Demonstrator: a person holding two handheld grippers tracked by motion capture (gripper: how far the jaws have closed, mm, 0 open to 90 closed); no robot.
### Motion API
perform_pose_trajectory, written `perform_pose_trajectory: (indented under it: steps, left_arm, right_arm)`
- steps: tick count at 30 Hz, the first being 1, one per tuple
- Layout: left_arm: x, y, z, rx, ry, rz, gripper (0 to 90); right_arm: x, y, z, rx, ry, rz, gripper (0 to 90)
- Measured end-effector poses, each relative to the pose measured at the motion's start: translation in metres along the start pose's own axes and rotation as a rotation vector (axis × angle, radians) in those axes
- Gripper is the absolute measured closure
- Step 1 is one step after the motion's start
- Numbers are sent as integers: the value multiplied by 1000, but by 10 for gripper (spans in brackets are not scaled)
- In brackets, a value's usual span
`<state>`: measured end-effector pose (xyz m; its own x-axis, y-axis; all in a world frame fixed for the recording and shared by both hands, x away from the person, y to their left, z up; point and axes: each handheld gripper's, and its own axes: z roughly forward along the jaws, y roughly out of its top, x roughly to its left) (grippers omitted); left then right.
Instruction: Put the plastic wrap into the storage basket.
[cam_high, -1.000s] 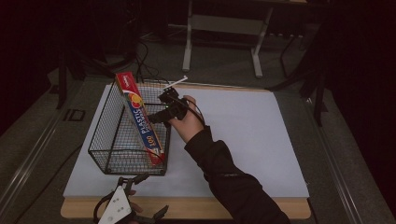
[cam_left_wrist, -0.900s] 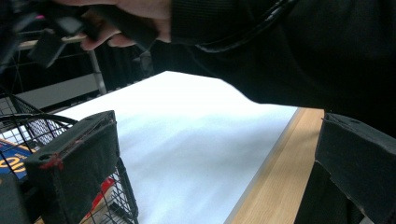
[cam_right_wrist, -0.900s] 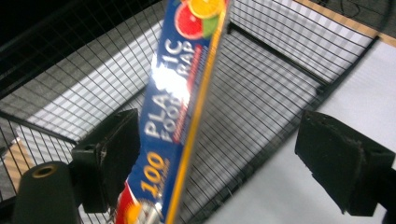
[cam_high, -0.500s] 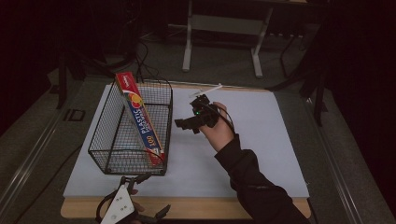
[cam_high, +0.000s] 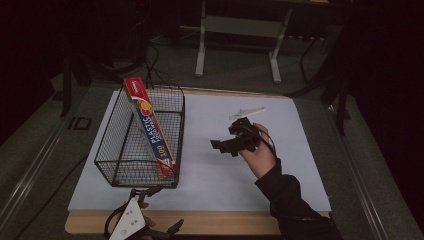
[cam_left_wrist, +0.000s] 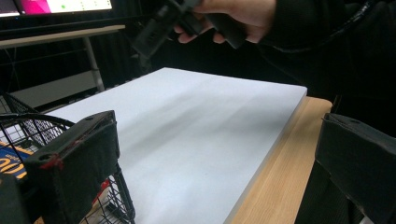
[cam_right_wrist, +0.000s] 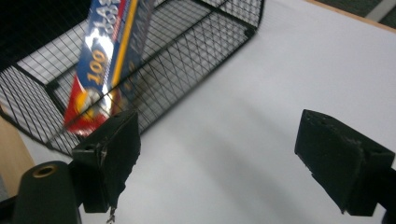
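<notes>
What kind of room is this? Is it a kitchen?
Probably not a kitchen; it looks like a lab or workshop for recording. A white board covers a wooden table, dark metal stands sit behind, and cables run across the floor.

Dark room, grey floor (cam_high: 235, 70), metal stand legs (cam_high: 201, 45) behind wooden table (cam_high: 235, 223), white mat (cam_high: 210, 175)

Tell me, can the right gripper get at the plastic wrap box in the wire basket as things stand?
Probably yes. The right gripper is open and empty over bare white mat, jaws toward the basket. The box leans with its top above the rim, and nothing lies between.
</notes>
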<state>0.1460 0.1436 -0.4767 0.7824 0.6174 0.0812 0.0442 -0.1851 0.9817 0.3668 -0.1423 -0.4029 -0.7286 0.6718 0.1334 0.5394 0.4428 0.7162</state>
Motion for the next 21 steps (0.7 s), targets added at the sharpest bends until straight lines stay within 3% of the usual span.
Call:
perform_pose_trajectory:
  steps: [9, 21]
  left_arm:
    - [-1, 0, 1, 1, -1, 1, 2]
    - [-1, 0, 1, 2, 1, 2, 2]
  right_arm:
    - [-12, -32, -16, -21, -1, 15, 144]
    - [-21, -68, -23, -23, -14, 36, 144]
